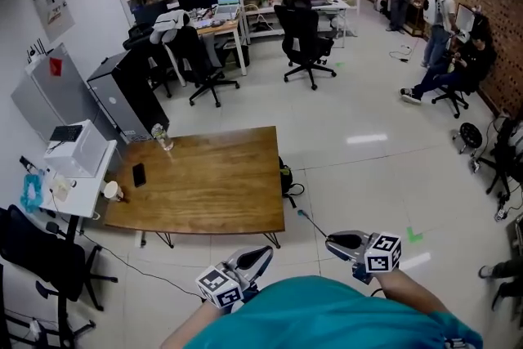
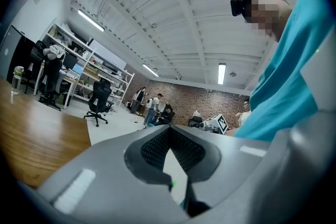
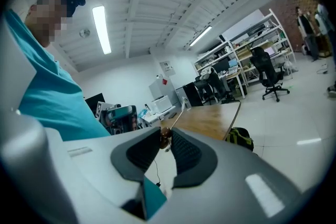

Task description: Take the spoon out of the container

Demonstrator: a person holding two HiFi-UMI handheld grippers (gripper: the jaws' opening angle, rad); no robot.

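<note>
The right gripper (image 1: 333, 240) is held low over the floor, near the right corner of the wooden bench (image 1: 214, 185). Its fingers are narrow and clamp the brown end of the spoon (image 3: 165, 135). The spoon's thin shaft sticks out past the fingertips, toward the bench. The spoon is in the air, well apart from the clear container (image 1: 163, 136) standing at the far left corner of the bench. The left gripper (image 1: 260, 256) hangs beside the right one, close to the person's teal shirt (image 1: 327, 315). Its fingers are closed tip to tip, with nothing between them.
</note>
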